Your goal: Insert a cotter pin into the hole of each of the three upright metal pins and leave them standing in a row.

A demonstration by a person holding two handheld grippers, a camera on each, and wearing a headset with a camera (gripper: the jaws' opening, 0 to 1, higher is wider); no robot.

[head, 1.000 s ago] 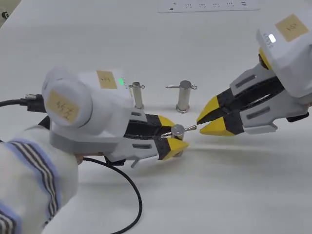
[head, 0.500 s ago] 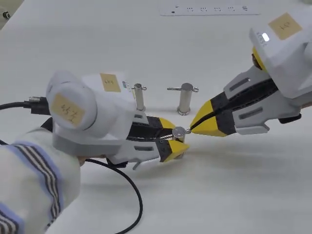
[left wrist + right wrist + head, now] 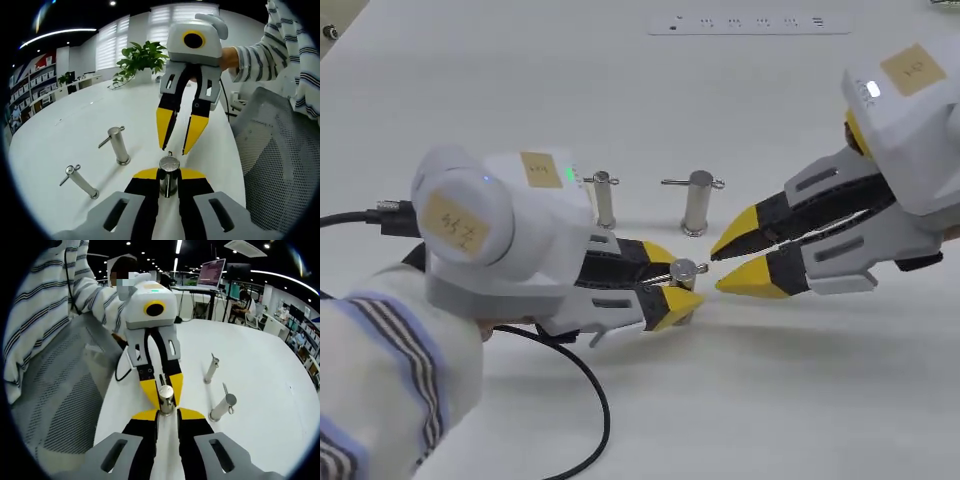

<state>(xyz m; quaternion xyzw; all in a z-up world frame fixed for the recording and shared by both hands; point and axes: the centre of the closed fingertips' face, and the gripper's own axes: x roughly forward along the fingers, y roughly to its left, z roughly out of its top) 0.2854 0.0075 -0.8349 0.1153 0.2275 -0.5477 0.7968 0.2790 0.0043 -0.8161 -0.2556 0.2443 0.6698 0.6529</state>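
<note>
I am clamping my left gripper [image 3: 677,279] on the shaft of the metal pin [image 3: 685,268], likely stiff and slick, while my right gripper [image 3: 718,268] is hovering beside it, jaws released.

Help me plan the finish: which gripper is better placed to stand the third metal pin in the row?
Left, probably. The left gripper is shut on the third metal pin, held upright. The right gripper is open, its tips close to the pin but holding nothing.

Pin [image 3: 685,269] polished metal; tabletop [image 3: 770,400] smooth matt white.
</note>
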